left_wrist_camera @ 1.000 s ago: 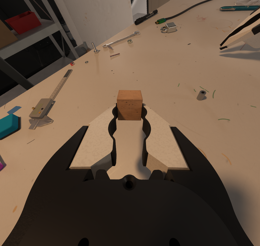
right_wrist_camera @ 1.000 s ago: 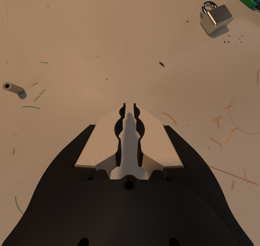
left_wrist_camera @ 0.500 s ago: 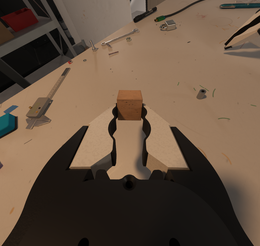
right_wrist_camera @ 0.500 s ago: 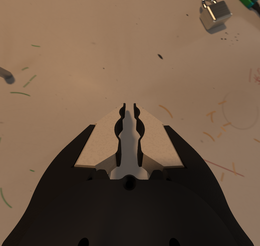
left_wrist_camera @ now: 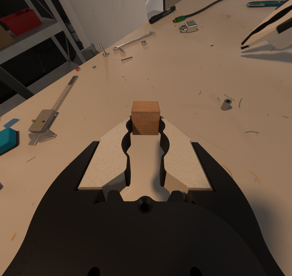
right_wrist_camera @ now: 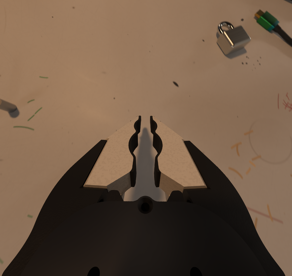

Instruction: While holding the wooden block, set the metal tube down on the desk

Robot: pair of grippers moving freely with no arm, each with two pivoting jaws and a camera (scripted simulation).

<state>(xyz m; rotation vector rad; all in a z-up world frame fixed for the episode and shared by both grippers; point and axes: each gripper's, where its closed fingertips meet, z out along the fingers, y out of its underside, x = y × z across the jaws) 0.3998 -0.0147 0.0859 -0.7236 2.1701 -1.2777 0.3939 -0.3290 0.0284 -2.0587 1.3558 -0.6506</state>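
My left gripper [left_wrist_camera: 145, 118] is shut on the wooden block [left_wrist_camera: 145, 121], a light brown cube held between the fingertips a little above the desk [left_wrist_camera: 173, 82]. The metal tube [left_wrist_camera: 226, 104], short and grey, stands on end on the desk to the right of the block, apart from both grippers. It also shows at the left edge of the right wrist view [right_wrist_camera: 7, 107]. My right gripper [right_wrist_camera: 145, 117] hangs above the desk, empty, with a narrow gap between its fingers. It also shows at the right of the left wrist view [left_wrist_camera: 244, 46].
A padlock [right_wrist_camera: 233, 39] and a green-ended cable [right_wrist_camera: 267, 21] lie beyond the right gripper. A wrench [left_wrist_camera: 134, 39], a nut [left_wrist_camera: 143, 43], a bolt [left_wrist_camera: 103, 50], a black marker [left_wrist_camera: 162, 14] and calipers [left_wrist_camera: 42, 123] lie along the desk's left edge. Shelving with a red bin [left_wrist_camera: 20, 20] stands past that edge.
The right gripper has drifted a little over the desk, its finger gap unchanged. The left gripper has shifted slightly and still holds the block. The tube has not moved.
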